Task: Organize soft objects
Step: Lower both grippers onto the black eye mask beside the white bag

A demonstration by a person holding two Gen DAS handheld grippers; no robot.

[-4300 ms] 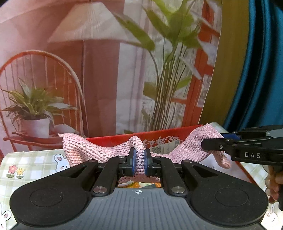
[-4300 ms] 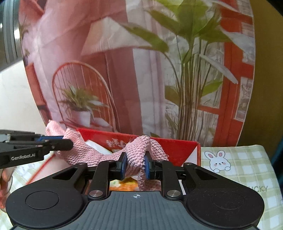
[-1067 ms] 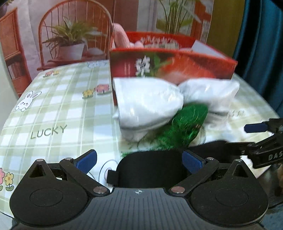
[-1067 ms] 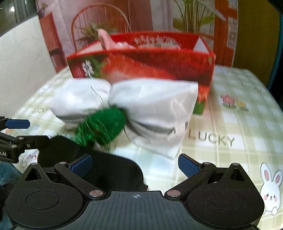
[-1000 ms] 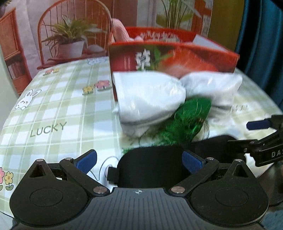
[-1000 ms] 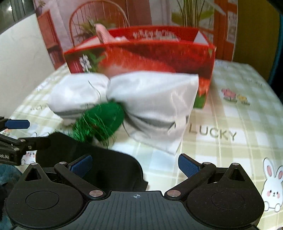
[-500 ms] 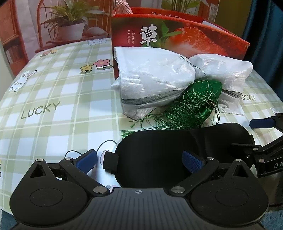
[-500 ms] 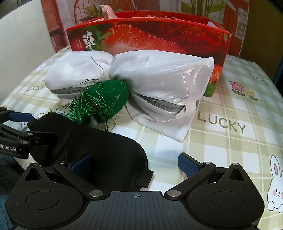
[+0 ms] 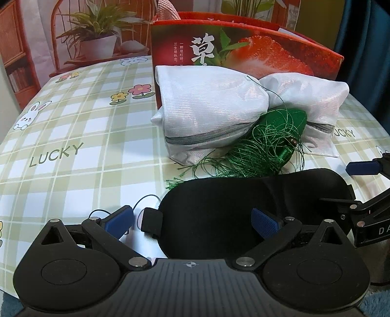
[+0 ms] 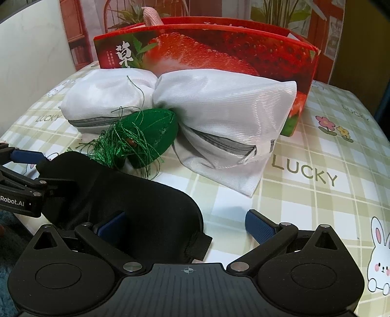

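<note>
A black eye mask point(image 9: 243, 204) lies at the table's near edge. My left gripper point(image 9: 192, 219) is open, its blue pads on either side of the mask's left end and strap tab. My right gripper point(image 10: 185, 223) is open too, straddling the right end of the eye mask point(image 10: 121, 195). Behind the mask a green leaf sachet point(image 9: 273, 136) with loose tassel threads leans on two white mesh zip bags point(image 9: 212, 107). A pink knitted cloth point(image 10: 151, 15) pokes out of the red strawberry box point(image 10: 219, 44). Each gripper shows in the other's view: the right point(image 9: 351, 185), the left point(image 10: 41, 169).
The table wears a green checked cloth point(image 9: 73, 126) printed with LUCKY, flowers and rabbits. The red box point(image 9: 243, 48) stands at the back, right behind the white bags point(image 10: 219, 117) and the green sachet point(image 10: 146, 131). A printed backdrop of chair and plants hangs behind.
Earlier both grippers were shut on the pink knitted cloth over the box. They have let go, opened, and come down low to the black eye mask, closing in over the last second.
</note>
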